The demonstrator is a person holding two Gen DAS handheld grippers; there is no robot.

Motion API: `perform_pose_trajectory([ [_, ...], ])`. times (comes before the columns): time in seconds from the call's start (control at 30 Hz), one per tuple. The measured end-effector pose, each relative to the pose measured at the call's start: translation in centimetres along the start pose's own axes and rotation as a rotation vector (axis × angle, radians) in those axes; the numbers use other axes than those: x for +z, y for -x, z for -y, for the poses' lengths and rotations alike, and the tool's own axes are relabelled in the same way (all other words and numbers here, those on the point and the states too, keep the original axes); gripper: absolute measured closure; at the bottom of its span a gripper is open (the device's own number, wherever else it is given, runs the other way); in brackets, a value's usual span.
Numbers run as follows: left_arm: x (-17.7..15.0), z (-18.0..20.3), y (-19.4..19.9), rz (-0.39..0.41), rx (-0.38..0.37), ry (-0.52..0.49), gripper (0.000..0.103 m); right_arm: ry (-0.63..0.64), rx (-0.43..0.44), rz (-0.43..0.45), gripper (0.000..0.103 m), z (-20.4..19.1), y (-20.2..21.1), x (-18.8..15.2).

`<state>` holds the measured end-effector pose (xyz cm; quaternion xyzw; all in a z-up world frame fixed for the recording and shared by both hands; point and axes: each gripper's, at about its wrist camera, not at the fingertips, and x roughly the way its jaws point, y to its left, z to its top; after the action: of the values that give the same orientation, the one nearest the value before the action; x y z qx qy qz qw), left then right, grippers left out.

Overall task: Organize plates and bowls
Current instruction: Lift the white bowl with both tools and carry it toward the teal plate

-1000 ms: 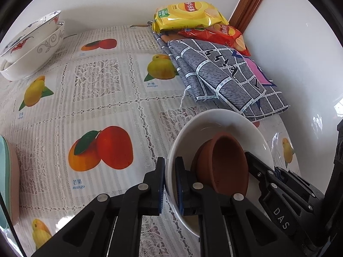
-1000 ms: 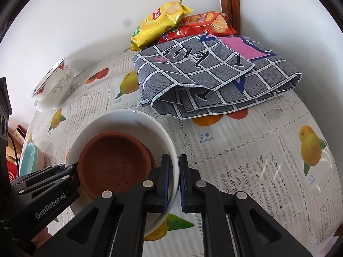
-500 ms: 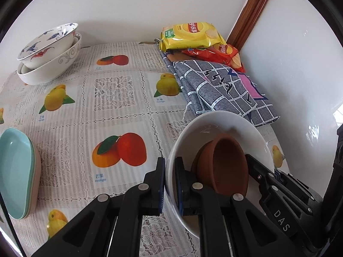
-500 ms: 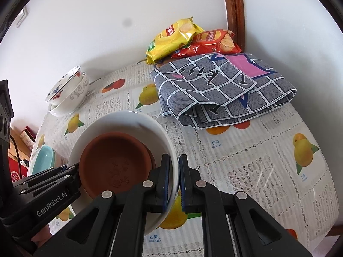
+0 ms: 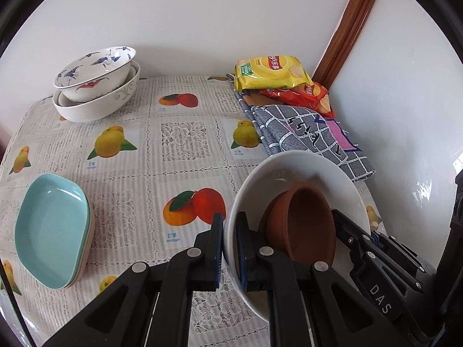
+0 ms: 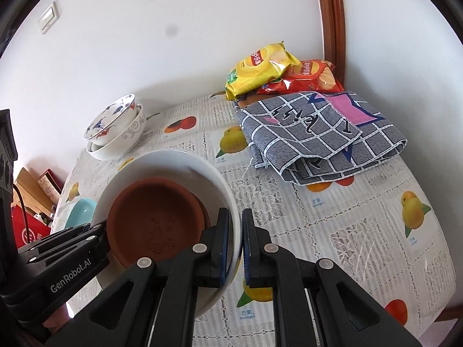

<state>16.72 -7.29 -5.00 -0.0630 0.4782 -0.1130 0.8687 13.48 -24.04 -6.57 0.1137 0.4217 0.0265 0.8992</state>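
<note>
Both grippers hold one white bowl (image 5: pixel 292 167) by opposite rims, raised above the table. A brown clay bowl (image 5: pixel 306 219) lies tilted inside it. My left gripper (image 5: pixel 230 248) is shut on the bowl's left rim. My right gripper (image 6: pixel 235 245) is shut on the right rim of the white bowl (image 6: pixel 173 162), with the clay bowl (image 6: pixel 153 219) just left of it. Two stacked patterned bowls (image 5: pixel 95 86) stand at the table's far left; they also show in the right wrist view (image 6: pixel 115 133). Stacked teal plates (image 5: pixel 52 231) lie at the near left.
A folded grey checked cloth (image 6: pixel 318 133) lies at the far right by the wall, with a yellow chip bag (image 5: pixel 269 70) and a red chip bag (image 6: pixel 306 76) behind it. The fruit-print tablecloth (image 5: pixel 179 138) covers the table. Boxes (image 6: pixel 26 202) sit beyond the left edge.
Both grippers have risen and pulled back with the white bowl. More of the table shows: the stacked bowls and the teal plates have come fully into view.
</note>
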Motion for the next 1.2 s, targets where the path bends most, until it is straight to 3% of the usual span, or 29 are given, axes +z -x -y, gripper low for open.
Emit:
perform_pose_trajectory([
  [1.2,0.3,-8.8,3.7,0.043,0.035,0.076,0.094,0.078,0.060,0.003,0.094,-9.6,-0.9,0.2],
])
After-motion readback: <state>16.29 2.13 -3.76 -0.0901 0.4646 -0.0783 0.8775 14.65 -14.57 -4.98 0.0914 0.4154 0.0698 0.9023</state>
